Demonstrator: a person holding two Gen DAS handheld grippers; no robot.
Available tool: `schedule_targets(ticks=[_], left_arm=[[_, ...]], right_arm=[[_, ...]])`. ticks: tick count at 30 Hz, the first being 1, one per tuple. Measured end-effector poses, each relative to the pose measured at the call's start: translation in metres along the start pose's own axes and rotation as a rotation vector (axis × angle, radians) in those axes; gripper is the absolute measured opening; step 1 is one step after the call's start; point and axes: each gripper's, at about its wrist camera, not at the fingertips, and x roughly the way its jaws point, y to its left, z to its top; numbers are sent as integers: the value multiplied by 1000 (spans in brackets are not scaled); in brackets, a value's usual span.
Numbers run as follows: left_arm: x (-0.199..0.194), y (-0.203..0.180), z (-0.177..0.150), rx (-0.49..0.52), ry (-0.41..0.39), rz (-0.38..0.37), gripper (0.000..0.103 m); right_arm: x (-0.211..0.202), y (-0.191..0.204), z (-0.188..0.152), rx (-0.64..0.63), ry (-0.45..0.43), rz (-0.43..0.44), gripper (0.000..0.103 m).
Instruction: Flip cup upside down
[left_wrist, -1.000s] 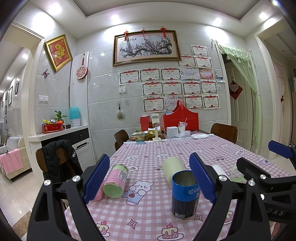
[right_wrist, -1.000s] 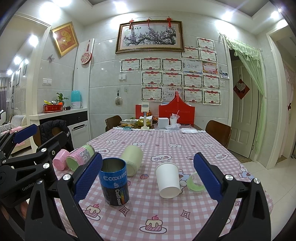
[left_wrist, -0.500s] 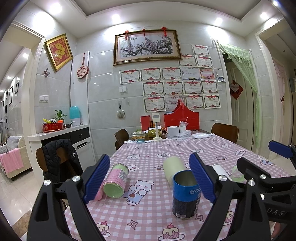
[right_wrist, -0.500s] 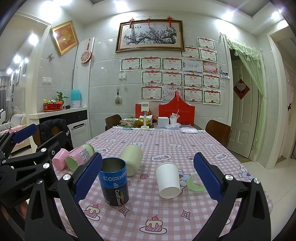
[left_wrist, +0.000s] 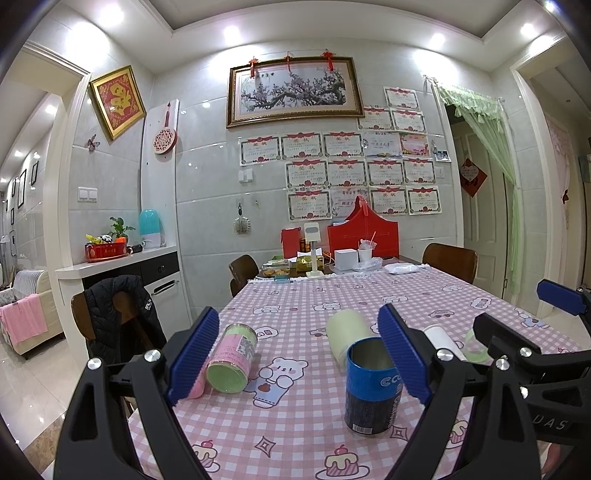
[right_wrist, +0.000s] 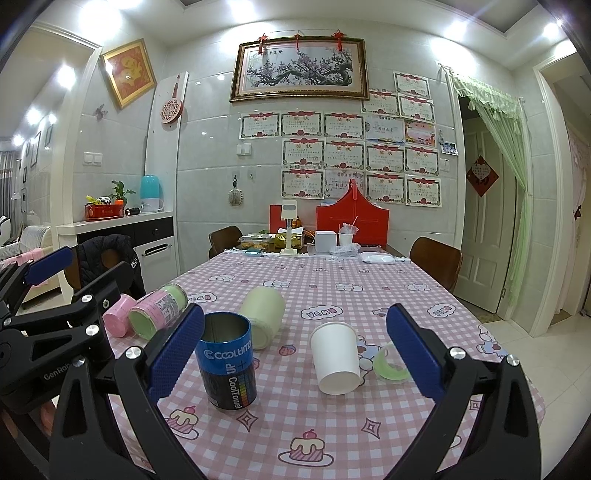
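Observation:
A white paper cup (right_wrist: 335, 357) stands upright, mouth up, on the pink checked tablecloth (right_wrist: 332, 424), between my right gripper's (right_wrist: 295, 354) open fingers and just ahead of them. In the left wrist view the cup (left_wrist: 443, 341) is mostly hidden behind my right finger pad. A blue open-topped can (right_wrist: 227, 363) (left_wrist: 371, 387) stands upright near the right gripper's left pad. My left gripper (left_wrist: 299, 358) is open and empty, with the blue can by its right pad.
A pale green cup (right_wrist: 264, 319) lies on its side behind the can. A pink-and-green can (left_wrist: 232, 363) and a pink cup (right_wrist: 118, 320) lie at the left. A green tape roll (right_wrist: 389, 365) sits right of the paper cup. Boxes and chairs stand at the table's far end.
The views have barely shifted. Both grippers stay open and nothing on the table has moved.

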Motion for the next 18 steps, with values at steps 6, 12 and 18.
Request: schedule_targets(ticks=[6, 12, 18], left_arm=[[0, 1, -1, 0, 1, 0, 86], [0, 1, -1, 2, 2, 0, 86], [5, 1, -5, 9, 13, 1, 86]], right_arm=[[1, 0, 0, 0, 0, -1, 95], [1, -1, 0, 0, 2, -1, 95], [5, -2, -5, -7, 14, -11, 95]])
